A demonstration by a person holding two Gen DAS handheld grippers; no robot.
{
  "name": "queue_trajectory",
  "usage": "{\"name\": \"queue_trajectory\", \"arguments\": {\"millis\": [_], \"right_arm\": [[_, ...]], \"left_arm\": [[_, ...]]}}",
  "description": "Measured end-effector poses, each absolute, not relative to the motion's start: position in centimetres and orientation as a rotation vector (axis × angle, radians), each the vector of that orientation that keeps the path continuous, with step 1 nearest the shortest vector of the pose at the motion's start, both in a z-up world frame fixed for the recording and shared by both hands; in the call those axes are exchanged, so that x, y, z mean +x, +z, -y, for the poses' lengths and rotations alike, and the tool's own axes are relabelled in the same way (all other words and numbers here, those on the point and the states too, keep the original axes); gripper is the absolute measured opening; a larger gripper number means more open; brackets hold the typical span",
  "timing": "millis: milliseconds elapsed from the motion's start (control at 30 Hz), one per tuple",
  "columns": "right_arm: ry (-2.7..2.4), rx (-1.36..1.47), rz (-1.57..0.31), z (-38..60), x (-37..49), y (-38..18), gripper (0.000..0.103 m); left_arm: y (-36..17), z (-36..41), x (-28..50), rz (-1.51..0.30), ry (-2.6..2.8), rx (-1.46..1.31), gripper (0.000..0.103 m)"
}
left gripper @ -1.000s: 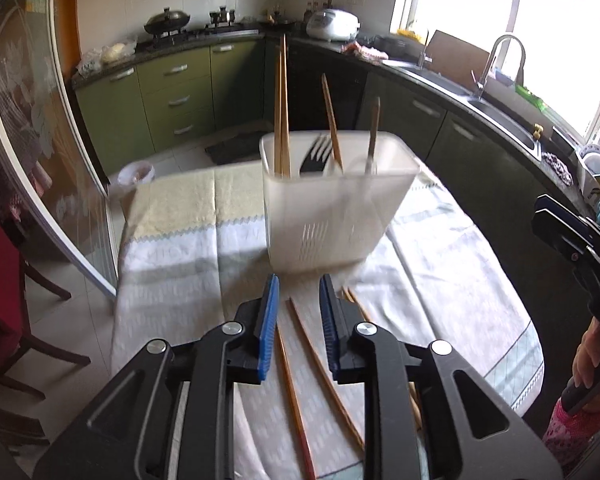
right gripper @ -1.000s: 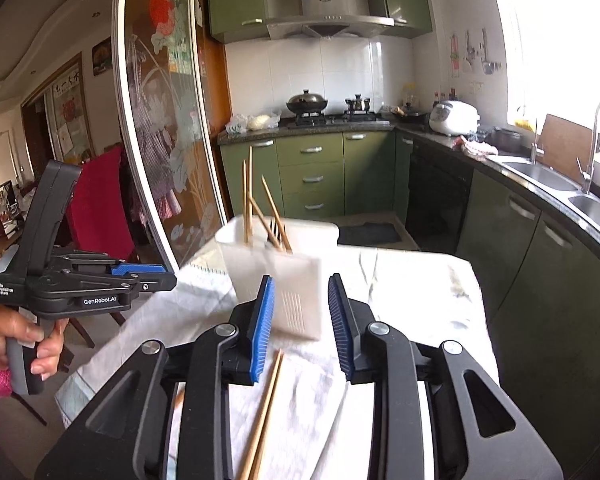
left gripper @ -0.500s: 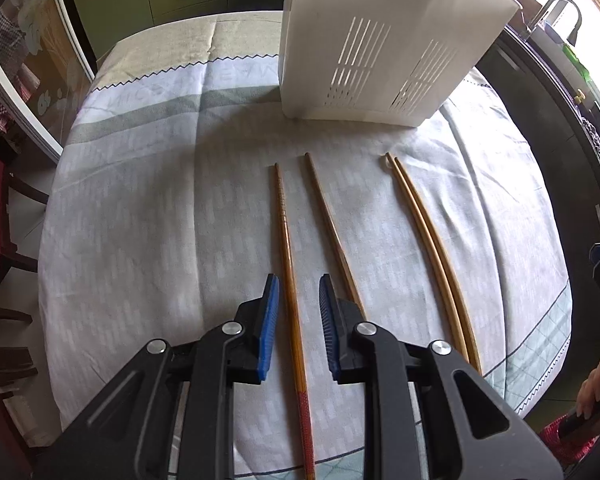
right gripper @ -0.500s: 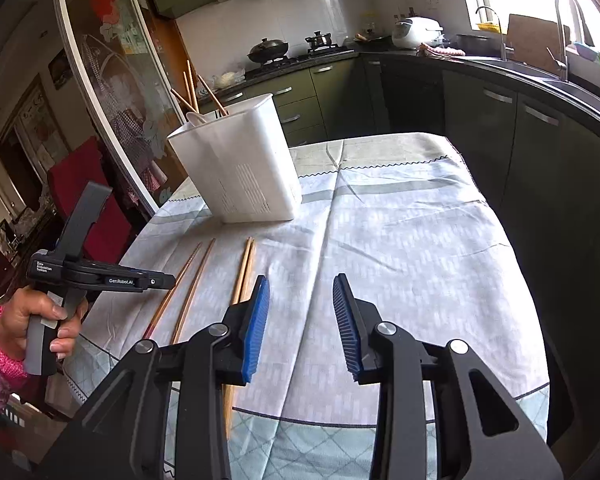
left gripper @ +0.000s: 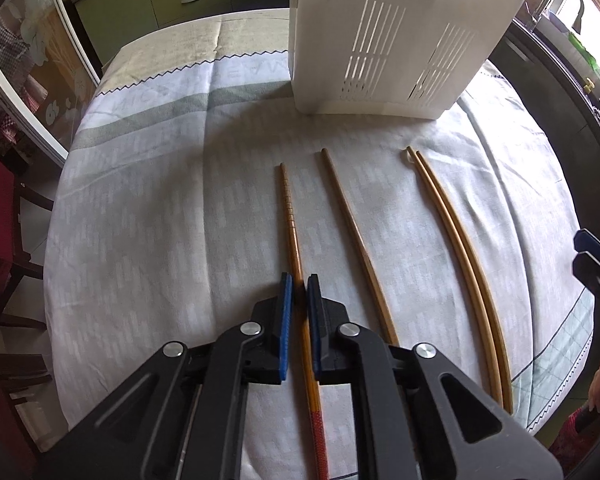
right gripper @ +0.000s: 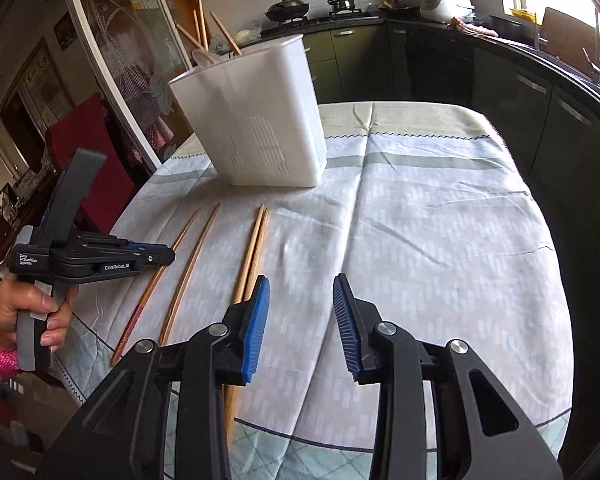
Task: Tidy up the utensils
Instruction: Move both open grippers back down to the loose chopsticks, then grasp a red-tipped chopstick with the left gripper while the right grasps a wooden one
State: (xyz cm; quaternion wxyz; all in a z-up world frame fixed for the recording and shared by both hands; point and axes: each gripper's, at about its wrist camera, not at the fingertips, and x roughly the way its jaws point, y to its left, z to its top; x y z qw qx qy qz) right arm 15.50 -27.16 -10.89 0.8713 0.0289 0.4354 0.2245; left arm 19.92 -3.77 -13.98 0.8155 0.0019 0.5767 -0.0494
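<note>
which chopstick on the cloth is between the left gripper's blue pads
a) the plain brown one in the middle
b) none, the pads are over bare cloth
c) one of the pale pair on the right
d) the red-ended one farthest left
d: in the left wrist view the left gripper has its pads closed on the red-ended chopstick, while the brown chopstick and the pale pair lie free to its right.

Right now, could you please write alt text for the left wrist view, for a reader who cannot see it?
The left gripper is shut on a reddish-brown wooden chopstick lying on a pale patterned tablecloth. To its right lie another brown chopstick and a pair of lighter bamboo chopsticks; a white slotted plastic utensil holder stands behind.
</note>
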Motion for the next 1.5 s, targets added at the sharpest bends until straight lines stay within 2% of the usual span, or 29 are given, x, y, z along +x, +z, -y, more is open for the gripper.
{"name": "queue_trajectory", "arguments": {"millis": [267,1500], "right_arm": [[0.474,-0.084,-1.013,21.6,18.9,-14.0,0.033],[0.400,-0.222,-1.034,17.9,20.9,-15.5,0.033]], "left_arm": [[-13.8,2.4,18.8,-1.221,-0.110,-0.005,0.008],[-13.9,2.9,18.9,-1.214,-0.127,0.042,0.008]]}}
